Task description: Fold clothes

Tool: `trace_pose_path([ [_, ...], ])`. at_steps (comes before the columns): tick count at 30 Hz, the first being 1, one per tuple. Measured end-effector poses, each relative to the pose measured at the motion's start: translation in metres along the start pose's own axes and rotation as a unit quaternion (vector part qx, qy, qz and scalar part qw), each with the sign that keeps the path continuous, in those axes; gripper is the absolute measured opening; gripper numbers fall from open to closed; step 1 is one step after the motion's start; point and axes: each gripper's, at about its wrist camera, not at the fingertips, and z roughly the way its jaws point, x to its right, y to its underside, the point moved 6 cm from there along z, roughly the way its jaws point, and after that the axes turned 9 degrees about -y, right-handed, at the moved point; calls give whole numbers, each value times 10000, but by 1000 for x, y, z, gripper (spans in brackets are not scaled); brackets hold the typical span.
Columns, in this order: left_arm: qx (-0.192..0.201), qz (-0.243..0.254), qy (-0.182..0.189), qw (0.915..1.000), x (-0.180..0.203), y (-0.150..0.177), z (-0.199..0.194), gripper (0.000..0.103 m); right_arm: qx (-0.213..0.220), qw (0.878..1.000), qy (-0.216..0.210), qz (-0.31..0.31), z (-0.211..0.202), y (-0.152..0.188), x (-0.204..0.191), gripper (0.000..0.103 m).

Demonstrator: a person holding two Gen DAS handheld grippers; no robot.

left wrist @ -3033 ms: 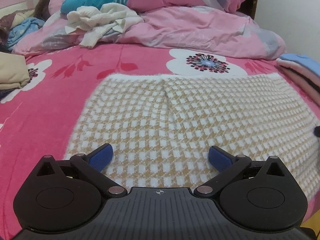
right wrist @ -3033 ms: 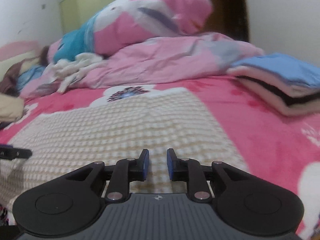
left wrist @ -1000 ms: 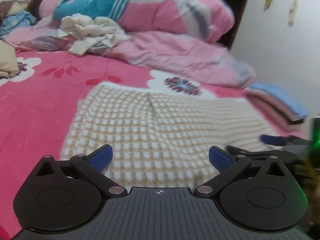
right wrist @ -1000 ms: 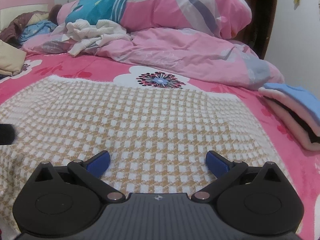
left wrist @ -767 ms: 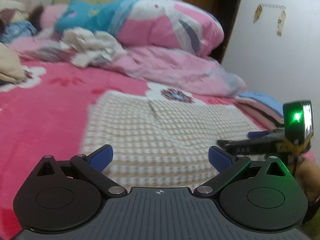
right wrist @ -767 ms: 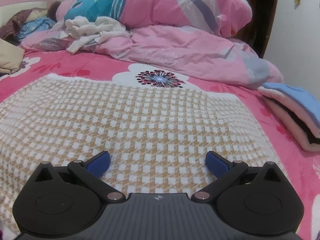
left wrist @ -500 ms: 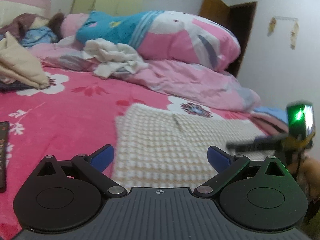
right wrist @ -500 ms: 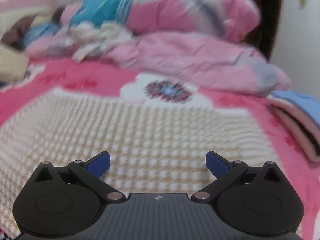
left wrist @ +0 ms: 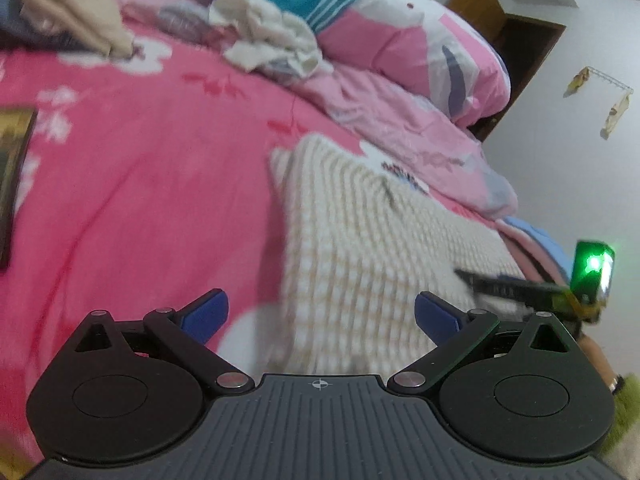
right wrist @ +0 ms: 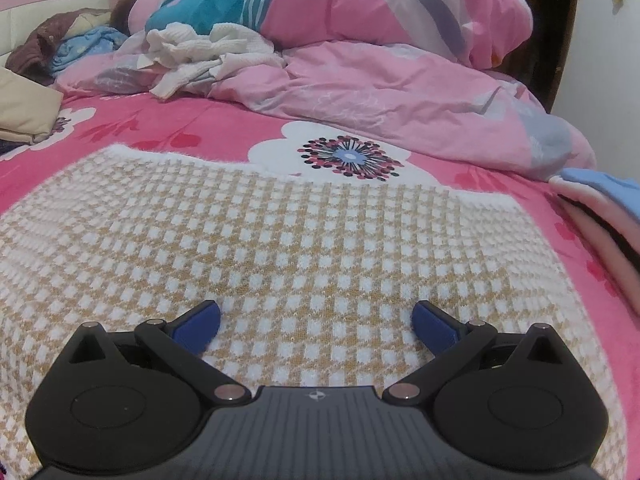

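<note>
Both claws gaping, empty: left claw (left wrist: 318, 312), right claw (right wrist: 316, 320). Checked knit garment (right wrist: 280, 248) flat on pink bed (right wrist: 120, 128); rumpled duvet (right wrist: 400, 92) behind, folded stack (right wrist: 600, 208) at right.

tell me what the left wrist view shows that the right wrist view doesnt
Only the left wrist view shows the right gripper with its green-lit device and a dark flat object at the left edge. Only the right wrist view shows the flower print clearly. Both share the checked garment, white crumpled clothes and pink duvet.
</note>
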Motion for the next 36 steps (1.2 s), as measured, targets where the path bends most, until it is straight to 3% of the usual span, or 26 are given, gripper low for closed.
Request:
trace_pose_path([
  [4,-82,-55,208,9997,-2,17,-5,100,-7,10000,23,23,0,0,0,103],
  [12,-97,-193,742,9970,8,20,-1,100,-12,10000,62,52,-1,0,-1,103],
  [16,-212,-560,942,9937,8,24,7,99,3,10000,62,57,0,1,-1,103],
  [25,110,-940,1065,9898,7,11,21,99,51,9999,59,68,-1,2,0,103],
  [36,363,-1006,1050,9887,13,-2,40,100,103,9999,58,79,-2,3,0,103],
])
